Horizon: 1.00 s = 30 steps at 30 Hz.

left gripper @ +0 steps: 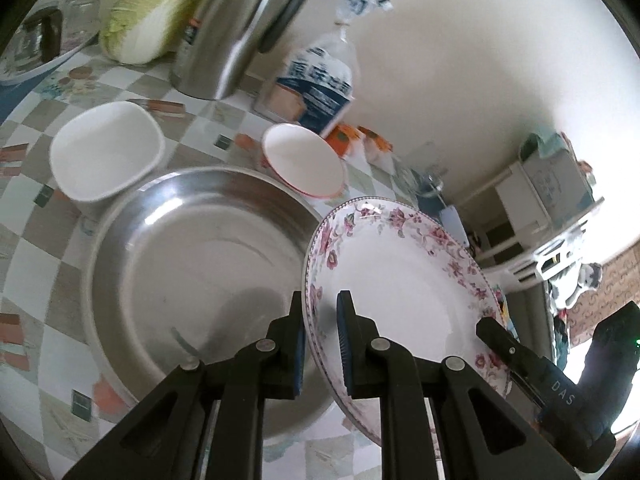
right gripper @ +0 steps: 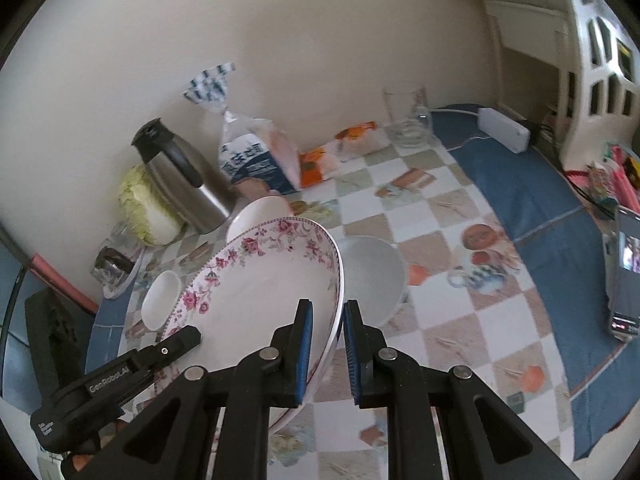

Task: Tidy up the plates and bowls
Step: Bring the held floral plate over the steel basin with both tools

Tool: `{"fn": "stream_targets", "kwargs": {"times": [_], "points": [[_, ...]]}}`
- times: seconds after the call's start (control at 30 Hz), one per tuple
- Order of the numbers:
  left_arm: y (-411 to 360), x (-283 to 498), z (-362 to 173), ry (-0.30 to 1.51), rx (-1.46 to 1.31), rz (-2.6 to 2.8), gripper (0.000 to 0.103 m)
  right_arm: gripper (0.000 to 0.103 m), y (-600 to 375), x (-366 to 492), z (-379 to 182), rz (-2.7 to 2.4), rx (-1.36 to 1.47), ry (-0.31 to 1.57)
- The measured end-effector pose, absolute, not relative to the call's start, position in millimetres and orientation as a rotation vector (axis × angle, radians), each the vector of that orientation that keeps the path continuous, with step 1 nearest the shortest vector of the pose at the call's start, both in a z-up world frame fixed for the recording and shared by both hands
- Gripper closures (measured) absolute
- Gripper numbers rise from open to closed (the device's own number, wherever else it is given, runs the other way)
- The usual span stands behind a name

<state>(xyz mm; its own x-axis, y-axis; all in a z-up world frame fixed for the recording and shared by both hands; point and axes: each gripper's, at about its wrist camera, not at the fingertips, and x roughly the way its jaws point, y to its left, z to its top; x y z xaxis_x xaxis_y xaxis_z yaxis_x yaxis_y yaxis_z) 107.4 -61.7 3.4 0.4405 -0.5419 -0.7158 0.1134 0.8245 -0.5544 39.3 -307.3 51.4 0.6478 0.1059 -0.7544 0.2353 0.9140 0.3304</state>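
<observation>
Above the desk (right gripper: 420,216), two grippers are holding one flowered plate (left gripper: 404,280) between them. The left gripper (left gripper: 322,344) is reaching forward from the near side, and its two fingers (left gripper: 345,340) are pinching the plate's left rim, one finger on each side. The right gripper (right gripper: 327,350) is doing the same on the plate's right rim, with its blue pads pressing close against the edge. In the left view, the right gripper is showing as a black arm poking in at the plate's far right side.

The plate is tilting, not lying flat. Its white inside is facing up and toward the cameras, and its left side is hanging over a big metal basin (left gripper: 192,264) sitting on the desk.

Behind the basin, a square white bowl (left gripper: 106,148) and a round bowl with a red rim (left gripper: 304,162) are sitting on the checked cloth. In the right view, another white bowl (right gripper: 374,276) is sitting just past the plate's right edge. A steel kettle (left gripper: 236,28), a cabbage (left gripper: 152,12) and a bag of bread (left gripper: 316,80) are standing near the wall.
</observation>
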Motion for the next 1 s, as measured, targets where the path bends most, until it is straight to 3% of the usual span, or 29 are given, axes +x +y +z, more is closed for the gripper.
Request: {"fn": "stream_targets", "kwargs": {"times": [0.57, 1.0], "points": [[33, 135, -10, 1.004, -0.55, -0.248, 0.088, 0.086, -223, 95, 13, 0.082, 0.41, 0.948], [42, 139, -22, 1.028, -0.524, -0.206, 0.088, 0.086, -201, 108, -5, 0.112, 0.394, 0.996]]}}
